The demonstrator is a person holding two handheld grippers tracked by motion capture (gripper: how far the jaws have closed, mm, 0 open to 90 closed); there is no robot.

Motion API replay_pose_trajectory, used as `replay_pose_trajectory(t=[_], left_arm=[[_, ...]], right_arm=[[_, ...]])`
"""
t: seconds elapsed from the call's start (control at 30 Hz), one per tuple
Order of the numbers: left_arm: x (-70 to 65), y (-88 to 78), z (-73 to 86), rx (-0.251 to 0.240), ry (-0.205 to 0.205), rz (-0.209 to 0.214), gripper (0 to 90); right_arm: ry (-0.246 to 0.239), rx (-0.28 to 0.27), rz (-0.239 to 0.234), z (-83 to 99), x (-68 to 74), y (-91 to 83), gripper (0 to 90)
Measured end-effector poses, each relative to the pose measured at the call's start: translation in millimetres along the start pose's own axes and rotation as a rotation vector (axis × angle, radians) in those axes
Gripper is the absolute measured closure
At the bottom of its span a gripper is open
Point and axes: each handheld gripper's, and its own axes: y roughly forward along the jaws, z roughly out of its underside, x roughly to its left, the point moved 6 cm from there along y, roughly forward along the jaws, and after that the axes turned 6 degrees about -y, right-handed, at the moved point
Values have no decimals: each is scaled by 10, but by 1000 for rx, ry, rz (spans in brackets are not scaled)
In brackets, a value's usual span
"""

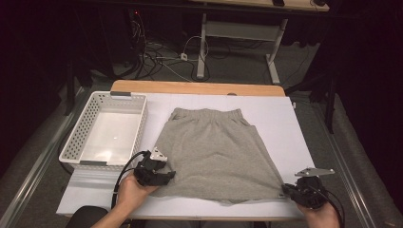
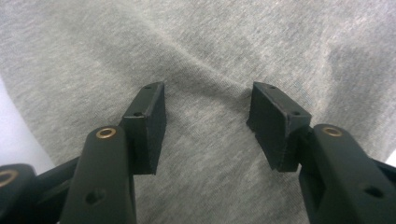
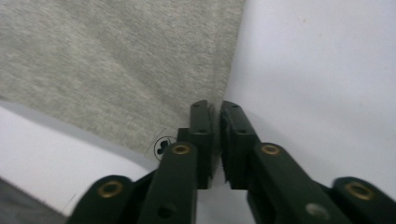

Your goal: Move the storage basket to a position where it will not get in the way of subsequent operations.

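Garment: grey shorts [image 1: 216, 154] lie flat in the middle of the high view on the white tabletop [image 1: 280, 114], waistband toward the top of the frame, hem toward the bottom.
Left hand: the left hand [image 1: 130, 192] enters from the lower left of the high view, forearm slanting up and right, palm under the tool's body.
Left gripper: the left gripper [image 1: 167, 175] sits at the lower left corner of the shorts, pointing right across the hem; its cable loops out to the left.
Left fingers: in the left gripper view the fingers [image 2: 149, 123] stand moderately wide with their tips down on the grey cloth, a low ridge of fabric running between them; no pinch shows.
Right hand: the right hand [image 1: 323, 216] comes in at the lower right edge of the high view, gripping the tool from below.
Right gripper: the right gripper [image 1: 286, 190] points left at the lower right corner of the hem.
Right fingers: in the right gripper view the fingers [image 3: 203, 126] are nearly together, a thin slit left between them, at the cloth's corner edge; whether fabric is caught I cannot tell.
Basket: a white perforated basket [image 1: 88, 135] stands at centre left of the high view, just beside the shorts.
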Motion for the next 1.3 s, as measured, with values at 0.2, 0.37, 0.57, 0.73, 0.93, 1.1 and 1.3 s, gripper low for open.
replay_pose_trajectory(t=[0.2,0.37,0.57,0.73,0.93,1.1,1.3], left_arm=[[15,-13,-2,4,-10,-1,518],[37,-19,-3,16,9,7,710],[15,-34,-7,37,19,19,860],[36,-73,9,57,8,33,868],[47,-170,75,57,-3,42,870],[48,-242,100,31,-11,59,868],[106,-262,86,-20,-39,54,728]], right_arm=[[-50,-105,31,-275,157,-73,706],[-121,-150,-84,-524,498,78,720],[-198,-119,-182,-775,912,409,719],[-217,-84,-216,-816,1064,545,691],[-245,-67,-231,-646,1150,524,685],[-289,-71,-217,-538,1234,466,689],[-311,-108,-194,-574,1235,396,699]])
